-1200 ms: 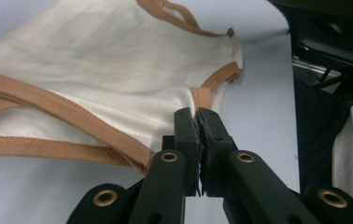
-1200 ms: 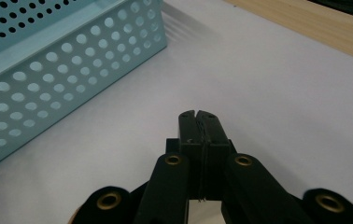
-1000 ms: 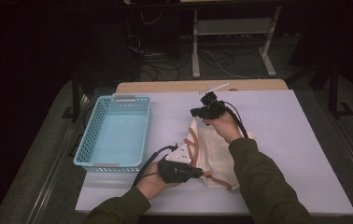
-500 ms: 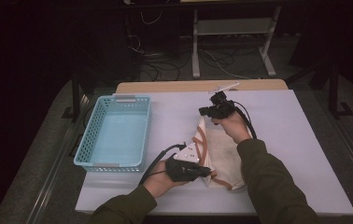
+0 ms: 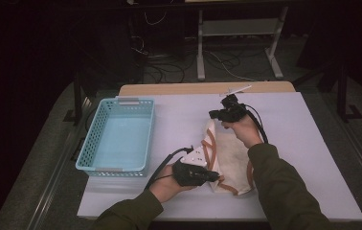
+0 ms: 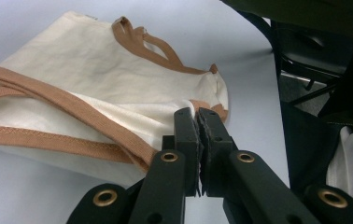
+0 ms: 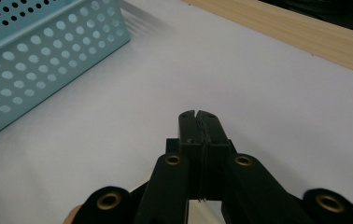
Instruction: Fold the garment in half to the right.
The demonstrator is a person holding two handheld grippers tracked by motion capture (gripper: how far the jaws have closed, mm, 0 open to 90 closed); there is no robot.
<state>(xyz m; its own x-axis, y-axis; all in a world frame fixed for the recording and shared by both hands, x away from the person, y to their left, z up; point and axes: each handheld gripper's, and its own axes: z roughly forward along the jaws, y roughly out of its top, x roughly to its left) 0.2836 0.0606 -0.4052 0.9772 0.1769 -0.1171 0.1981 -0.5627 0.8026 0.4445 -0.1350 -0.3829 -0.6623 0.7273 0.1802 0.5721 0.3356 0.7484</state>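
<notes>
A cream tote bag (image 5: 231,158) with brown handles lies crumpled on the white table (image 5: 303,143), between my two hands. At the bag's near end my left gripper (image 5: 215,176) is shut on a fold of the cream cloth (image 6: 184,106); the left gripper view shows the fabric pinched at the jaw tips (image 6: 197,112). The bag (image 6: 86,79) spreads out beyond them. My right gripper (image 5: 213,114) hovers at the bag's far corner, which rises beside it. Its jaws (image 7: 197,114) are shut, and no cloth shows between them.
A light blue perforated basket (image 5: 93,139) stands empty at the table's left, and its wall (image 7: 34,60) is near my right gripper. A wooden strip (image 5: 208,88) runs along the far edge. Bare white tabletop stretches to the right of the bag.
Both hands and the bag have shifted to the right. The right gripper went right and a little farther away, and the bag's far corner followed it.
</notes>
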